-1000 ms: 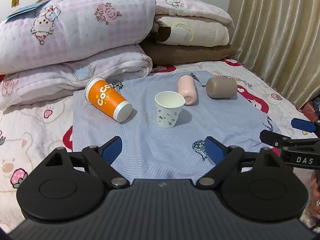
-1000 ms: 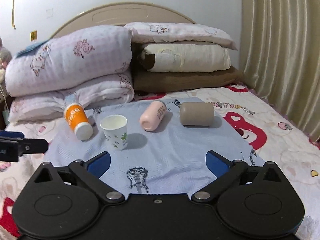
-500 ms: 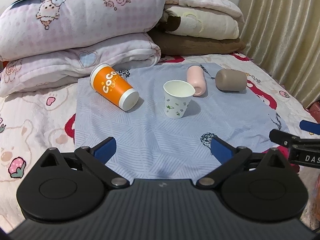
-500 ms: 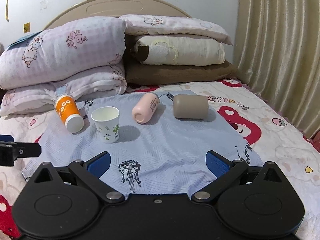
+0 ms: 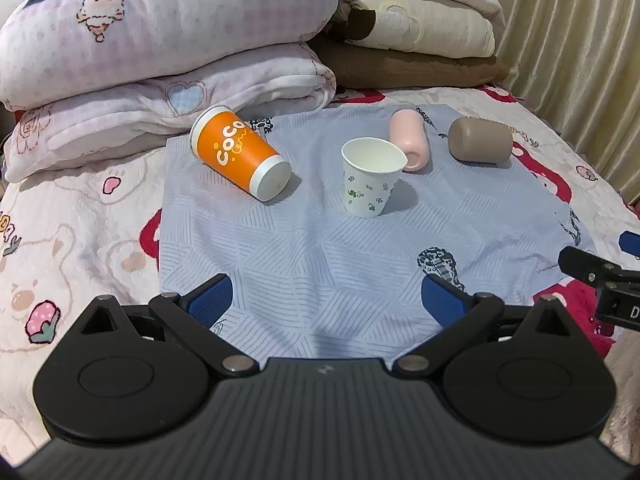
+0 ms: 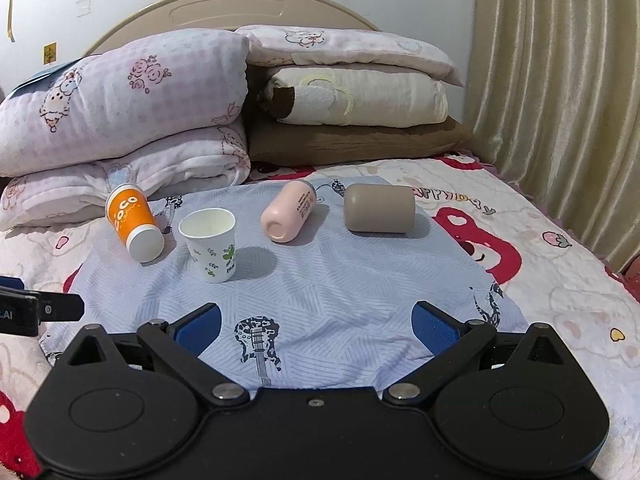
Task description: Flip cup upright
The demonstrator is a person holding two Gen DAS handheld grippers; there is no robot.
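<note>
An orange paper cup lies on its side on the blue cloth, base toward me; it also shows in the right wrist view. A white floral paper cup stands upright beside it. A pink cup and a brown cup lie on their sides further right. My left gripper is open and empty, short of the cups. My right gripper is open and empty over the cloth's near edge.
Folded quilts and pillows are stacked behind the cups against the headboard. A curtain hangs on the right. The cartoon-print bedspread surrounds the cloth. The other gripper's tip shows at each view's edge.
Both grippers have moved forward toward the cups, so the cups look larger. The cups have not moved. Both stay open.
</note>
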